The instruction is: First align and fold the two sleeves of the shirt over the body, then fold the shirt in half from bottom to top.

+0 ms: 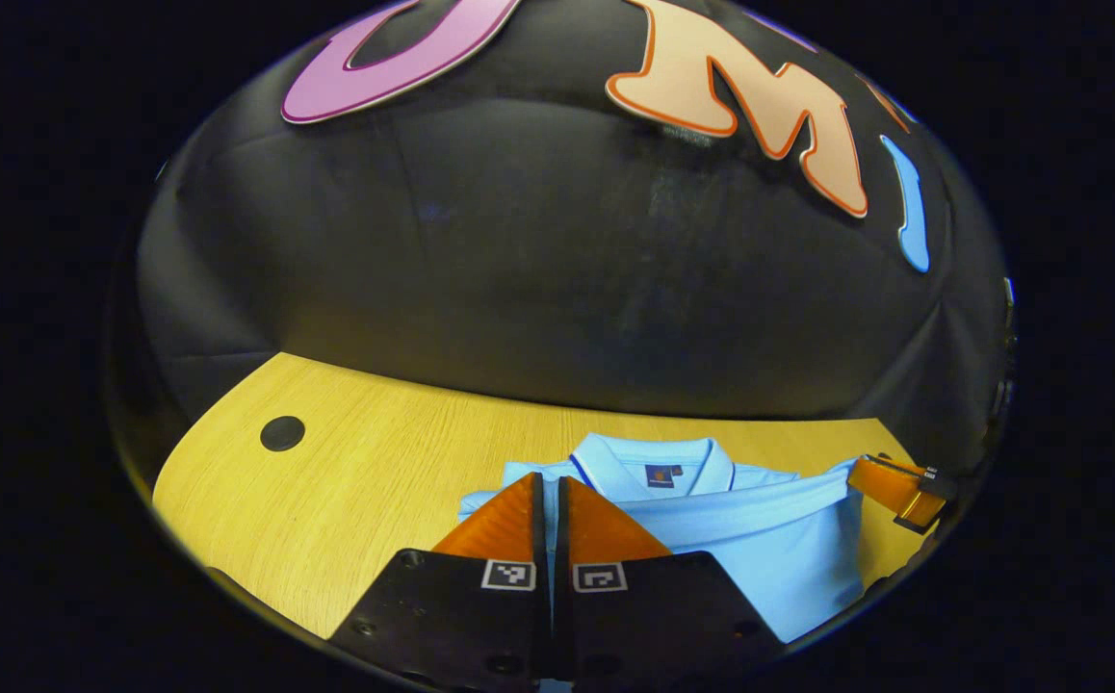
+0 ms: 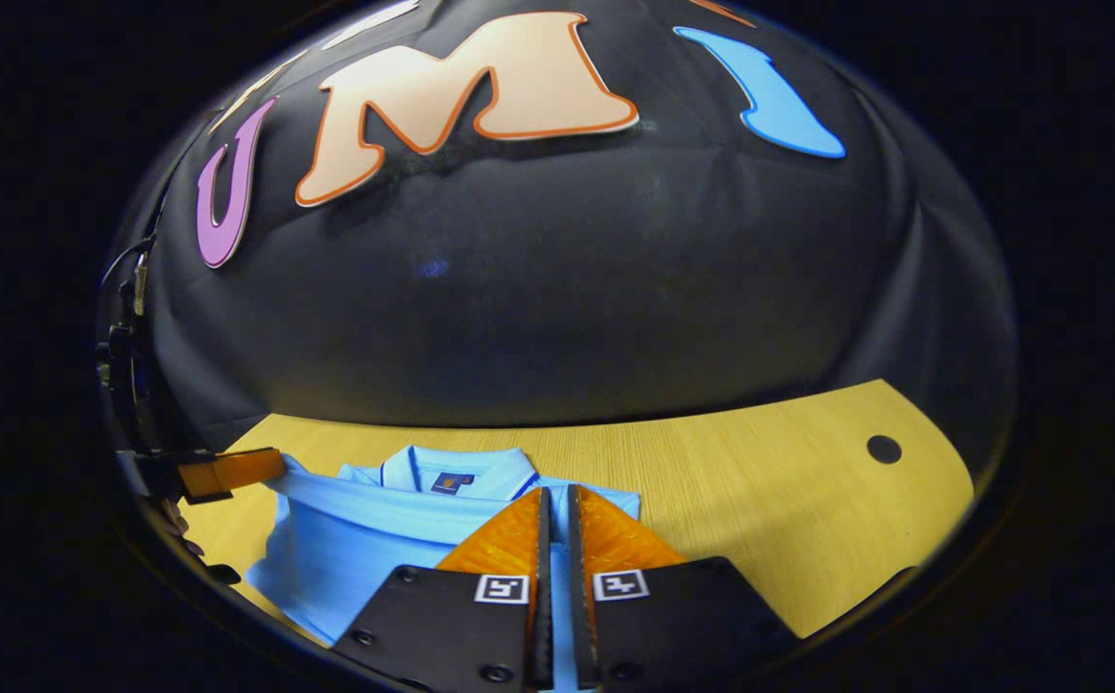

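Left gripper view: left gripper [image 1: 552, 491] fingers nearly pressed together, pinching shirt [image 1: 769, 539] fabric by the look of it; same for right gripper [image 2: 554, 502]. Shirt flat on counter [image 1: 346, 481], sleeves folded in. Risk: thin pinch slipping mid-fold, or uneven lift skewing the hem.

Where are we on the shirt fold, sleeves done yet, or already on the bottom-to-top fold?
The sleeves look folded in: the shirt is a narrow block with its collar showing. The final fold seems in hand: the left gripper and right gripper each pinch blue fabric, and a raised edge stretches between them just short of the collar. Left: lay it down, release.
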Tool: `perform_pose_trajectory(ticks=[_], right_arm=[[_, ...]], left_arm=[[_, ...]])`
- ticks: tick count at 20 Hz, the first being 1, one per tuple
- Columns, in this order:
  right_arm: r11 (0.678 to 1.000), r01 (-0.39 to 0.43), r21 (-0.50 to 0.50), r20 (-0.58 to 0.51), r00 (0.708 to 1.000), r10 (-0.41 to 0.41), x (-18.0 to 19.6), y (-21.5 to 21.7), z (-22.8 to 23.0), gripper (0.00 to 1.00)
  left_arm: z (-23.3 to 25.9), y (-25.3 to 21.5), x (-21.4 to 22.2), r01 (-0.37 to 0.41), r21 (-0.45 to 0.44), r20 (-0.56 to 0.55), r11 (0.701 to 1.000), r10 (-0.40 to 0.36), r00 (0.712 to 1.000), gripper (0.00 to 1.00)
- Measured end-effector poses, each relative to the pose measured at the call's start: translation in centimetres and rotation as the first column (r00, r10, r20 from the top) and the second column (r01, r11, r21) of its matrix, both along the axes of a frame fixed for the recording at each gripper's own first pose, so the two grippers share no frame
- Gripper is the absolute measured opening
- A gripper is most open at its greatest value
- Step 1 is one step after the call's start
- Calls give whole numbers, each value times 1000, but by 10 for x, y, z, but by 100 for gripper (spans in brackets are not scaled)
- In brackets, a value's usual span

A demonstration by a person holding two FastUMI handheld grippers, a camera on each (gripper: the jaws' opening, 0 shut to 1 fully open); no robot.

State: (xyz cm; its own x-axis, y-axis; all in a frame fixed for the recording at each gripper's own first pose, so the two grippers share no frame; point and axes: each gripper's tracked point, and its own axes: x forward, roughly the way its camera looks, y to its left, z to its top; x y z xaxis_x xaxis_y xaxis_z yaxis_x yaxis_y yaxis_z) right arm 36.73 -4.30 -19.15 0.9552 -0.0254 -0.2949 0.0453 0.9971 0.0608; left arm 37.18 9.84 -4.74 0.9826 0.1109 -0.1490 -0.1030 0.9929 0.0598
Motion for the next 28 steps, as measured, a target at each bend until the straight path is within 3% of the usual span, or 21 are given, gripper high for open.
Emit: perform_pose_trajectory(ticks=[1,2,3,5,6,9,10,11,13,14,15,18,21,22,23,28], right_arm=[[1000,-7,18,-17,1000,7,-3,-1,-4,12],[1000,-14,24,-28,1000,15,-7,-1,-6,31],[1000,-10,17,-32,999,10,-13,-4,-2,54],[999,-8,33,14,1000,7,-27,-1,16,99],[999,-5,37,37,999,3,-39,1,27,98],[999,0,40,50,999,-2,-89,6,50,98],[999,-1,51,54,999,-1,-105,9,57,94],[997,6,71,59,998,-10,-123,11,65,98],[994,11,107,77,997,-20,-164,15,84,94],[994,12,113,85,996,-22,-185,16,91,98],[993,11,114,89,996,-21,-202,17,97,94],[996,2,89,70,998,-8,-250,18,107,98],[996,8,87,74,997,-14,-282,19,116,98],[996,16,88,69,997,-22,-293,18,116,93],[995,16,98,68,997,-23,-301,20,117,98],[992,47,121,95,994,-59,-321,19,127,98]], left_arm=[[-4,2,1,-8,9,-17,1000,8,1000,2],[-6,4,-3,-21,11,-29,1000,22,999,22],[-5,7,-10,-45,15,-30,999,46,998,30],[6,6,-27,-68,16,-5,998,68,998,75],[7,4,-39,-67,16,2,998,67,998,98],[21,-12,-85,-36,15,15,999,36,999,96],[23,-18,-103,-23,12,17,1000,23,1000,96],[27,-22,-121,-15,6,20,1000,15,1000,96],[31,-28,-159,1,1,26,1000,-1,1000,96],[33,-29,-178,2,9,26,1000,-2,1000,96],[34,-31,-194,8,17,17,1000,-8,1000,96],[20,-48,-243,49,-21,-47,999,-50,998,96],[16,-60,-277,78,-60,-58,995,-81,995,96],[17,-60,-286,77,-50,-53,996,-80,995,96],[17,-59,-293,75,-36,-52,997,-77,996,96],[4,-62,-315,108,-8,-87,994,-108,990,96]])
